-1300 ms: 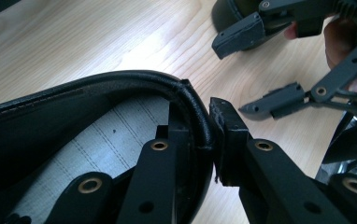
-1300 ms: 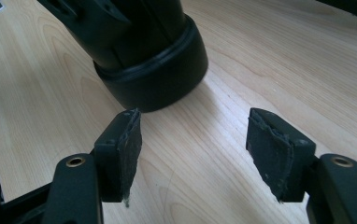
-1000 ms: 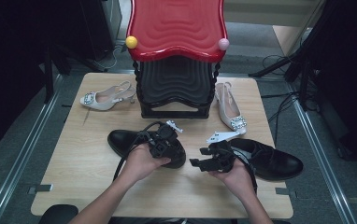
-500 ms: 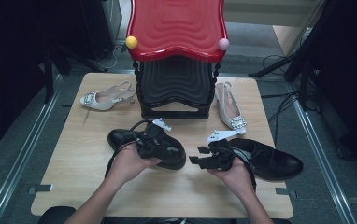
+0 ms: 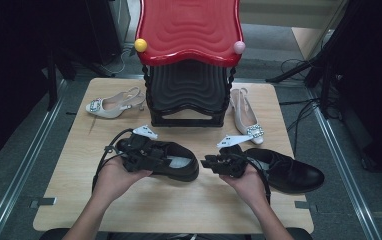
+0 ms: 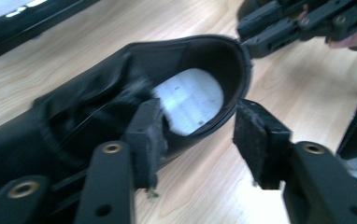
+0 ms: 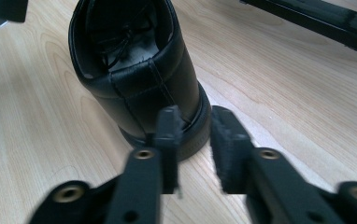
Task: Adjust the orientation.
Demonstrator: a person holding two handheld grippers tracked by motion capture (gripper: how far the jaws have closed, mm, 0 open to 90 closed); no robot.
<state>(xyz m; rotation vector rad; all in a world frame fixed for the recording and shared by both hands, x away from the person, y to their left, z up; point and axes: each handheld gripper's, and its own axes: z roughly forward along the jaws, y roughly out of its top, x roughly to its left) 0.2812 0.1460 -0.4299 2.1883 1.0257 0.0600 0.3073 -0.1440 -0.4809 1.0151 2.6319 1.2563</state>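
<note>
1. Since a second ago, in the high view, the left gripper (image 5: 165, 159) has slid leftward along the near-left black shoe (image 5: 171, 161), from its middle toward the lace end, while the right gripper (image 5: 205, 162) has kept its place. Both sets of jaws have just been closing.
2. High view: that shoe lies flat on the wooden table (image 5: 154, 210), its long axis running left to right, heel end toward the right gripper. A second black shoe (image 5: 294, 172) lies under the right hand (image 5: 249, 182), also lengthwise left to right. Two beige heeled sandals flank the black and red stand (image 5: 189, 75) at the far edge.
3. Left gripper view: the jaws stand partly open astride the shoe's side wall, one pad inside the opening over the pale insole (image 6: 190, 98), the other outside. Whether the pads press the leather I cannot tell.
4. Right gripper view: the jaws stand narrowly apart just at the heel (image 7: 167, 107), which faces the camera, toe pointing away. One pad overlaps the sole edge; I cannot tell whether it grips.
</note>
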